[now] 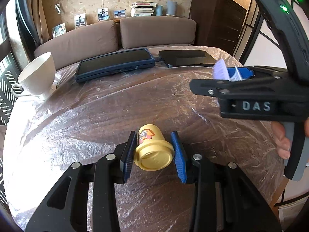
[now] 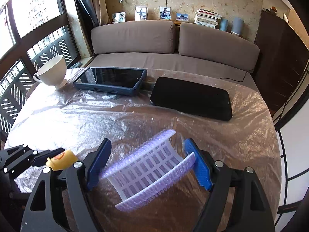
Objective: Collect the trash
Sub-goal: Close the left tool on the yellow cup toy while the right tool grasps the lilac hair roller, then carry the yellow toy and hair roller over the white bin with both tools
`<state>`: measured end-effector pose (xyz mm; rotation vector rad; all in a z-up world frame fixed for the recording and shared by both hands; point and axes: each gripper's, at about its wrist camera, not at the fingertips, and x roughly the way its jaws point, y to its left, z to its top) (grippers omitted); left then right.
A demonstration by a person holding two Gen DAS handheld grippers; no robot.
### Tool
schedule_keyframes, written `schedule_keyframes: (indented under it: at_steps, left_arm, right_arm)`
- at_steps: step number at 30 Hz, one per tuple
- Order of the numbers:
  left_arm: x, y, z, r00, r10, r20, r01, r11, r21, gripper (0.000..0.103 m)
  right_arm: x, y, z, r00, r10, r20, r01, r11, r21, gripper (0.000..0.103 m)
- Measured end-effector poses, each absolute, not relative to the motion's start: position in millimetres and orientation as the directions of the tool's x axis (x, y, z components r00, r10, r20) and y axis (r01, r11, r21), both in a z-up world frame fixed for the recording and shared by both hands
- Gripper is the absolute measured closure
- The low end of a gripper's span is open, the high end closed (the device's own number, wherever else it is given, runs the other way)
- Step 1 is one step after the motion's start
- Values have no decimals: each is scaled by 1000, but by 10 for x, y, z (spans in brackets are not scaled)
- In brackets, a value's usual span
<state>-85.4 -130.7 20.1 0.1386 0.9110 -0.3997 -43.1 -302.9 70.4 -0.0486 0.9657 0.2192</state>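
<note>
on the plastic-covered table point(image 1: 77, 125): one cup point(image 1: 36, 75), two tablets; left gripper point(image 1: 154, 154) clamps one yellow bottle point(image 1: 152, 150), right gripper point(image 2: 148, 166) one purple roller point(image 2: 150, 168).

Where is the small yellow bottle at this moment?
The small yellow bottle is clamped between the left gripper pads at bottom centre of the left wrist view, over the plastic-covered table, left of the right gripper.

We see open plastic-covered table point(image 2: 81, 119) all around the blue-cased tablet point(image 2: 110, 81) on its near side. A white cup point(image 2: 53, 71) stands just left of it, and a black tablet point(image 2: 191, 98) lies just right, blocking passage there.
</note>
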Motion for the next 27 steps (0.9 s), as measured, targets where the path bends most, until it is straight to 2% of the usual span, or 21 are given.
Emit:
schedule_keyframes:
  at_steps: [27]
  left_arm:
    - [-1109, -1157, 220, 540, -272, -796, 378, 924, -60, 64]
  right_arm:
    - [-1045, -3023, 755, 516, 167, -840, -214, 975, 62, 26]
